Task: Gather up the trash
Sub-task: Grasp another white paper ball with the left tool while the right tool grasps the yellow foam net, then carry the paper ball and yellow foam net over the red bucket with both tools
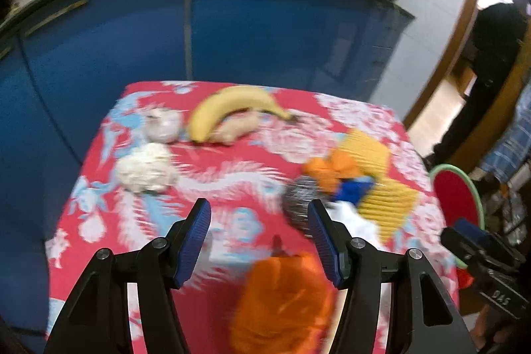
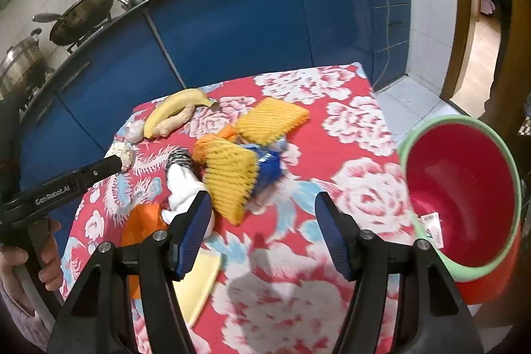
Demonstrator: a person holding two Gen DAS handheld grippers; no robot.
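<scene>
A pile of trash lies on the red flowered table (image 2: 348,135): two yellow foam fruit nets (image 2: 232,178) (image 2: 272,120), a blue wrapper (image 2: 270,170), orange peel (image 1: 332,170), a white crumpled tissue (image 2: 182,188), a dark striped ball (image 1: 298,201) and an orange mesh bag (image 1: 285,301). My left gripper (image 1: 260,213) is open above the table, the orange bag under it. My right gripper (image 2: 264,199) is open just in front of the nearer foam net. A red bin with a green rim (image 2: 464,194) stands at the table's right edge.
A banana (image 1: 232,105), a ginger root (image 1: 237,128), a garlic bulb (image 1: 162,125) and a white cauliflower piece (image 1: 146,171) lie at the table's far left. Blue kitchen cabinets (image 1: 232,29) stand behind the table. A yellow flat sheet (image 2: 199,284) lies near the front.
</scene>
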